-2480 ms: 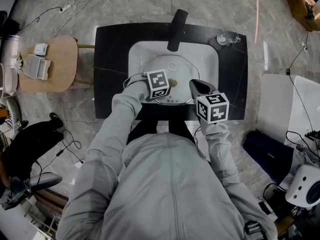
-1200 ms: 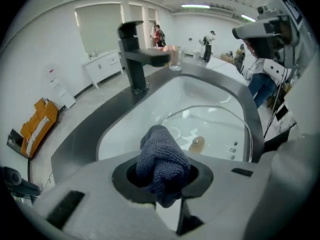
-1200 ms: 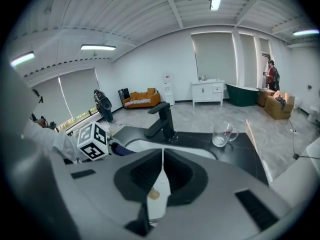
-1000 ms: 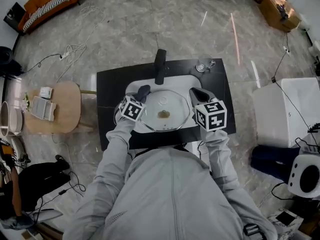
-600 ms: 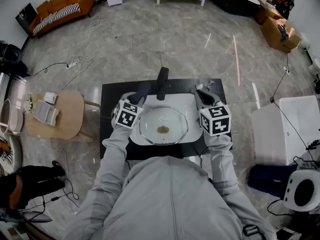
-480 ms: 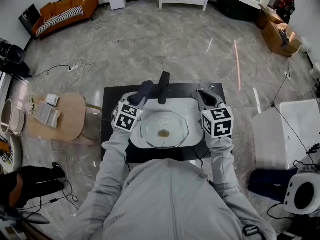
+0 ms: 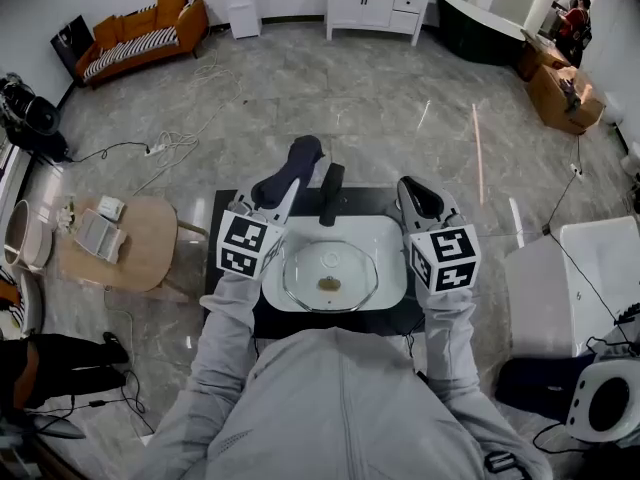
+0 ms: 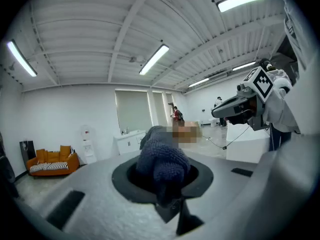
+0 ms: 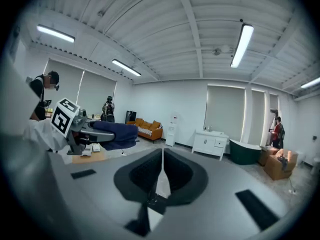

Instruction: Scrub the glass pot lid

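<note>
Tools lifted off the glass lid (image 7: 345, 266) in the sink (image 7: 392, 258): left tool (image 7: 298, 158) clamps a knit cloth (image 8: 161, 156), right tool (image 7: 414, 192) pinched together, empty. Scrubbing's probably done.

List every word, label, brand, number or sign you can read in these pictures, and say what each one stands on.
No readable words or numbers in any view.
On the left tool, the cube: black-and-white square pattern, no letters.
On the right tool, its cube: the same.
The dark blue cloth in the left tool: no tag shows.
The boxes on the wooden side table: any print too small to read.
</note>
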Available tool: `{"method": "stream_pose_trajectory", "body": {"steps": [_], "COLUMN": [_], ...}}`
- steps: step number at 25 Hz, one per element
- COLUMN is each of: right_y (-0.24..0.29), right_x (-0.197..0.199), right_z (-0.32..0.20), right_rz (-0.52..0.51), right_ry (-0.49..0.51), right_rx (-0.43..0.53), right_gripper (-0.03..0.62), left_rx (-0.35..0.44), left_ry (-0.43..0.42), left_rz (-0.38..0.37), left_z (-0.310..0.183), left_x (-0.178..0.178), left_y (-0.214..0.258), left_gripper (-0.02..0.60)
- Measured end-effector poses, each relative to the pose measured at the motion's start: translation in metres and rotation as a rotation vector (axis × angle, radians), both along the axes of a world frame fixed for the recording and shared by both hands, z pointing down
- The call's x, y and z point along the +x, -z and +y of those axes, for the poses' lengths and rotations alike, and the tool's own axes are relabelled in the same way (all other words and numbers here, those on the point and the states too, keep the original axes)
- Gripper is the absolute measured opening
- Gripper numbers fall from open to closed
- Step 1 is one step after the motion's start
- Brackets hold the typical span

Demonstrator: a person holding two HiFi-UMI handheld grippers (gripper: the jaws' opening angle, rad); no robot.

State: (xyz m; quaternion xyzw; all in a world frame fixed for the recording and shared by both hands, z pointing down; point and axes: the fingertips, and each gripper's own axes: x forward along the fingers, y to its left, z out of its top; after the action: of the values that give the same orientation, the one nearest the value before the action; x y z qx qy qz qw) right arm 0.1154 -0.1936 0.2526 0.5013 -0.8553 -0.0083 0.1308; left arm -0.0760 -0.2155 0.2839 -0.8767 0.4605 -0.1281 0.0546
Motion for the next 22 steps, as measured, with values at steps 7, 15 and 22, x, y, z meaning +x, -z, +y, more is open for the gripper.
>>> {"method": "stream_pose_trajectory", "body": {"steps": [7, 15, 22], "right_y": [0.037, 0.064, 0.07], "right_x": [-0.012, -0.021, -0.022], "right_z": [0.007, 0.013, 0.016], "right_rz": [0.027, 0.021, 0.033], "right_ry": [0.077, 0.114, 0.122], "right_rx": [0.086, 0.153, 0.17], "right_gripper": [0.031, 0.031, 0.031], "left_rx": [0.141, 0.246, 0.287], "left_ry": [-0.019, -0.049, -0.063], "left_rz": [0.008, -0.015, -0.004], "left_z": [0.017, 0.036, 0.043], "left_x": [0.009, 0.014, 0.016], "left_y": [0.054, 0.097, 0.106], "left_gripper": [0.086, 0.086, 0.086]}}
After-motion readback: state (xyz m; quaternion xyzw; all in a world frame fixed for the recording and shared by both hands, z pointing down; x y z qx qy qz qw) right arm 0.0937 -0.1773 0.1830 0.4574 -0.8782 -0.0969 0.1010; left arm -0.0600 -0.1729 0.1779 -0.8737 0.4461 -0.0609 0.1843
